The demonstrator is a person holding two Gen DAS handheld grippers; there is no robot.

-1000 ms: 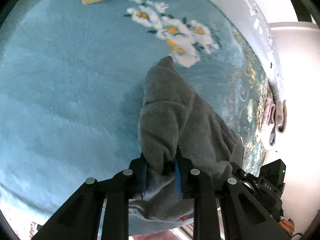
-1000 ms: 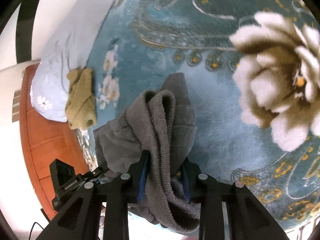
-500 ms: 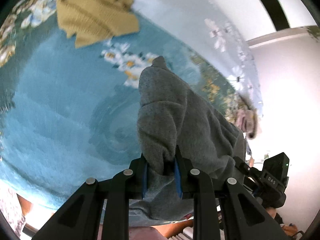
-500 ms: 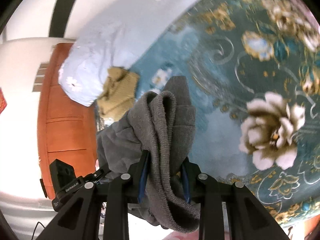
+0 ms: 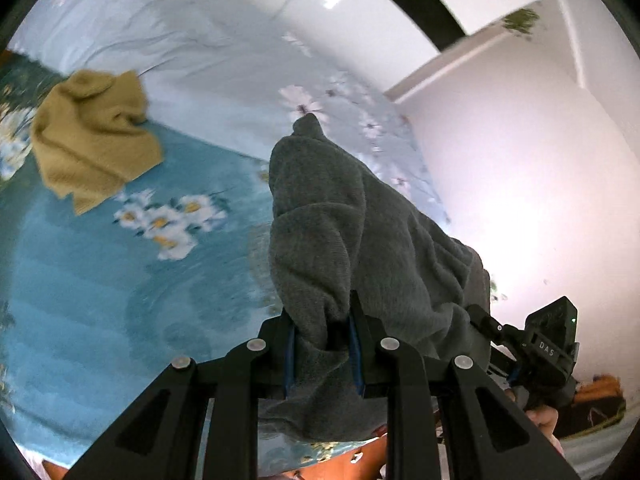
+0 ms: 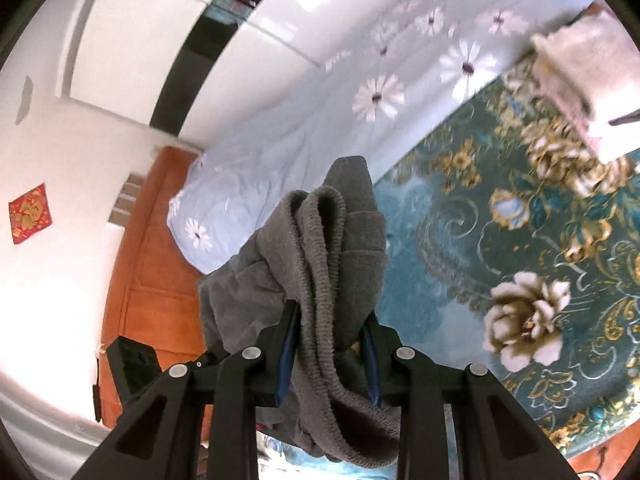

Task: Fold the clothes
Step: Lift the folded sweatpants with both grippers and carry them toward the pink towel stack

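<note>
We see the left gripper point(image 5: 322, 346) clamping grey garment point(image 5: 344, 232); mustard garment point(image 5: 92, 140) near the blanket's point(image 5: 80, 272) far edge.

Grey garment point(image 5: 352, 248) higher above the blanket point(image 5: 100, 280).

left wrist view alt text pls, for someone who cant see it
The left gripper is shut on a bunched grey fleece garment, held above a blue floral plush blanket. A crumpled mustard-yellow knit garment lies on the blanket's far edge, with white walls behind.
</note>
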